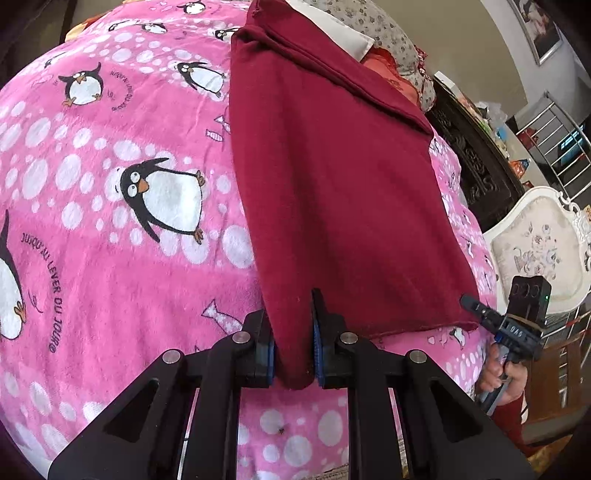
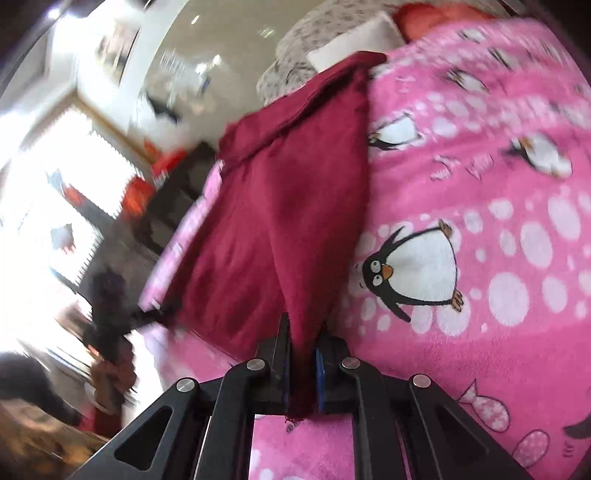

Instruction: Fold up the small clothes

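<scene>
A dark red garment (image 1: 332, 166) lies lengthwise on a pink penguin-print blanket (image 1: 110, 206). My left gripper (image 1: 293, 350) is shut on its near left corner, the cloth pinched between the blue pads. My right gripper (image 2: 301, 369) is shut on the other near corner of the garment (image 2: 288, 206), which rises in a taut ridge toward it. The right gripper also shows in the left wrist view (image 1: 476, 308) at the garment's near right corner. The far end of the garment has a folded-over layer. The right wrist view is blurred.
The pink blanket (image 2: 480, 206) covers a bed. Floral and white pillows (image 1: 369, 33) lie at its far end. A dark carved cabinet (image 1: 476, 158) and a white ornate chair (image 1: 535, 251) stand beside the bed on the right.
</scene>
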A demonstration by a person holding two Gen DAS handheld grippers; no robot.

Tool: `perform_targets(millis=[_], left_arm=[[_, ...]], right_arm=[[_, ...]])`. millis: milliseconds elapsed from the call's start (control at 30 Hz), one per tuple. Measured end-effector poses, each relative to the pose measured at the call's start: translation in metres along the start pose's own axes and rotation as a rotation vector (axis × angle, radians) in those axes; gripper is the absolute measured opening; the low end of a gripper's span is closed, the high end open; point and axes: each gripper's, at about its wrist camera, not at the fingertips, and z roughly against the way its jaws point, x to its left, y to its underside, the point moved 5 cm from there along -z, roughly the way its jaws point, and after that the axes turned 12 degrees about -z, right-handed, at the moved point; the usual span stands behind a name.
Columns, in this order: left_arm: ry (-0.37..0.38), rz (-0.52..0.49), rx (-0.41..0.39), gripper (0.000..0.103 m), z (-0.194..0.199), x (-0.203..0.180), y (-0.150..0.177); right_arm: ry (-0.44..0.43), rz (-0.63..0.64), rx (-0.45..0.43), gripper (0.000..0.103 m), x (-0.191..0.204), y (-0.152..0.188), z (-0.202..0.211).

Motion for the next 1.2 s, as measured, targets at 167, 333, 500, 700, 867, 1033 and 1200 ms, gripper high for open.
perform_targets(millis=[167,333,500,700,867,1033,1200], left_arm=[[-0.057,-0.029,-0.001,0.014,-0.004,-0.012,-0.003],[-0.075,-0.023,-0.004,0.014,-0.010,-0.019,-0.011],[-0.003,-0.040,-0.031,0.014,0.004,-0.024,-0.025],[0.080,-0.045,-0.134,0.014,0.026,-0.020,-0.081],[0.081,-0.047,-0.216,0.015,0.034,-0.008,-0.148],[0.079,-0.021,-0.275,0.015,0.031,0.017,-0.239],[-0.037,-0.031,-0.298,0.015,-0.014,0.036,-0.333]], right_arm=[[0.017,0.057,-0.006,0.011,0.003,0.002,-0.001],[0.024,0.087,0.014,0.011,0.012,0.004,-0.006],[-0.156,0.099,0.041,0.011,0.043,-0.012,0.006],[-0.333,0.131,-0.029,0.011,0.090,-0.070,0.011],[-0.325,0.154,-0.087,0.011,0.110,-0.140,-0.004],[-0.268,0.107,-0.167,0.011,0.103,-0.228,-0.024],[-0.187,-0.021,-0.258,0.011,0.072,-0.319,-0.064]])
